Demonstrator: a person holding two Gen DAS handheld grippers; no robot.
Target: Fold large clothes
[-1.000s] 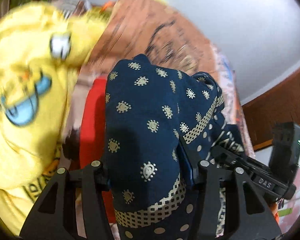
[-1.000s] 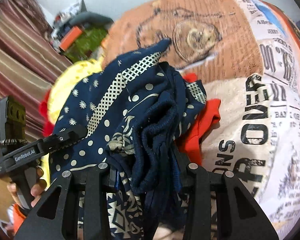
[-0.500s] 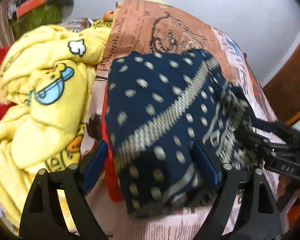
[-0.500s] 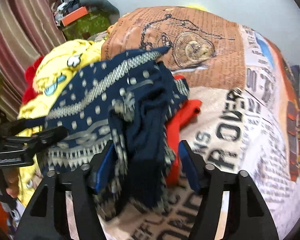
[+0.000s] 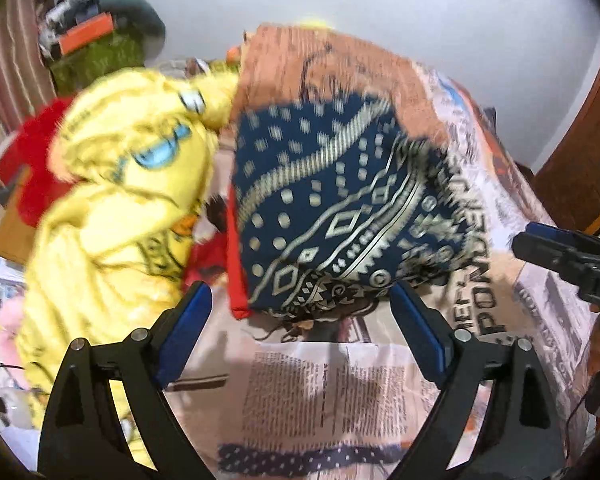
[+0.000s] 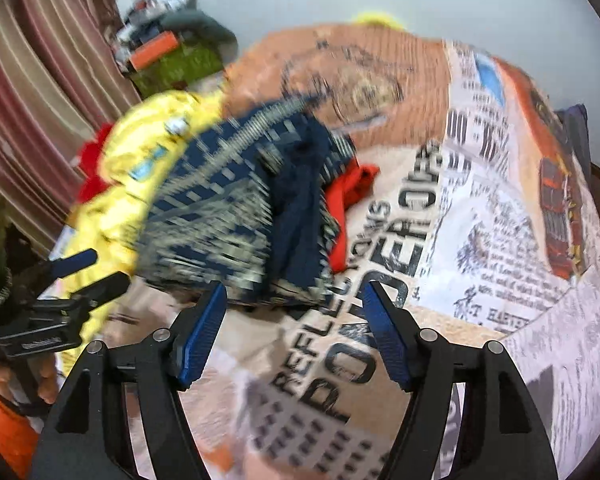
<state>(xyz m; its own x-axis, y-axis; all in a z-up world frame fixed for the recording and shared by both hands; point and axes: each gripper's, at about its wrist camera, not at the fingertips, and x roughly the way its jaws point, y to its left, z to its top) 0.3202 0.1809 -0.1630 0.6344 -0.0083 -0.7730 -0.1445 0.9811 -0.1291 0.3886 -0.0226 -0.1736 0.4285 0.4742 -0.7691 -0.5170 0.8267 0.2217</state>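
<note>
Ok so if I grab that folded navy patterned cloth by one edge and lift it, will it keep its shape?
Probably not. The navy patterned cloth looks soft, with loose rumpled folds along one side, so it would likely flop open. It lies on an orange garment, which might drag along.

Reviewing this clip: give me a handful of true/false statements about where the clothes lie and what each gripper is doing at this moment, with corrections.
1. The left gripper is clamped on the navy patterned garment. False: its jaws stand open and empty, the garment lying beyond them.
2. The navy garment lies on top of a red garment. True.
3. The right gripper holds nothing. True: its jaws have just been opening, nothing between the pads.
4. A yellow cartoon-print garment lies to the right of the navy one in the left wrist view. False: it lies to its left.
5. The clothes rest on a newspaper-print bedsheet. True.
</note>
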